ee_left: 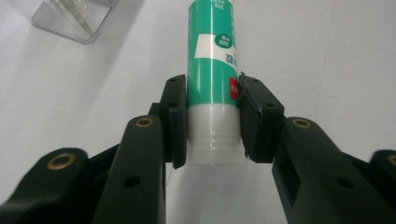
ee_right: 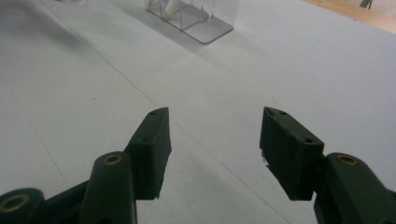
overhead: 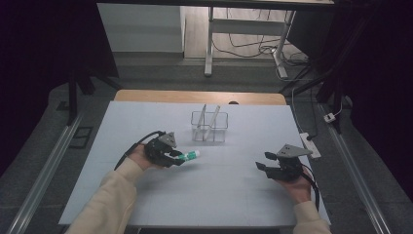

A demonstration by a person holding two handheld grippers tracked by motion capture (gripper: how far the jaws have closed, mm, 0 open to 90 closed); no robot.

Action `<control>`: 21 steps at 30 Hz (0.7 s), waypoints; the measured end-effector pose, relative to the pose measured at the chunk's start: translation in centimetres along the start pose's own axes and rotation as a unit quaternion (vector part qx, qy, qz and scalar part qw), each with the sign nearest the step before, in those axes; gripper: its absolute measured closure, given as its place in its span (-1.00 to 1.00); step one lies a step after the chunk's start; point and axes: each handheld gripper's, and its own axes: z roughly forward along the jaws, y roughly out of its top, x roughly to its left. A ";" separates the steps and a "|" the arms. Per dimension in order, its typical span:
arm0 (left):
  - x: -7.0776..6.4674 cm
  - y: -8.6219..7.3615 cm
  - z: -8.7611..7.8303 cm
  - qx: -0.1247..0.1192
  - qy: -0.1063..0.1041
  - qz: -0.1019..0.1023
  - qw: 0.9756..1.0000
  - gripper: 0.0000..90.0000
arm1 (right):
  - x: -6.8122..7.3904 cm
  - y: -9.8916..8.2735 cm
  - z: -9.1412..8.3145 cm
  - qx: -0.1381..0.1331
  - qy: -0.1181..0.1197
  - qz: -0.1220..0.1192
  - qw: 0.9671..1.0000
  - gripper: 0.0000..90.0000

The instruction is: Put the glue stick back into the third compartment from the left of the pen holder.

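Near the middle of the table (overhead: 146, 195), the left claw (overhead: 178, 157) pinches a green-and-white tube (ee_left: 212, 70) by its white end, just in front of the clear box (overhead: 209, 126). Toward the right edge, the right claw (overhead: 263, 162) stands spread, holding nothing.

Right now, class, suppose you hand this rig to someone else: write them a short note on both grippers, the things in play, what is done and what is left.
Left gripper: shut on the green-and-white tube, gripped near its white end, held above the table.
Right gripper: open, holding nothing, over the table's right side.
Clear organizer: mid-table, far side, already holding two pale stick-like items.
Done: tube picked up.
Left: probably carry it to the organizer and drop it into a compartment.
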 end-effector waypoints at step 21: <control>-2.2 1.3 1.5 -0.027 -0.014 -0.016 0.999 0.45 | 2.8 1.7 1.0 -0.005 0.039 -0.040 0.998 -0.07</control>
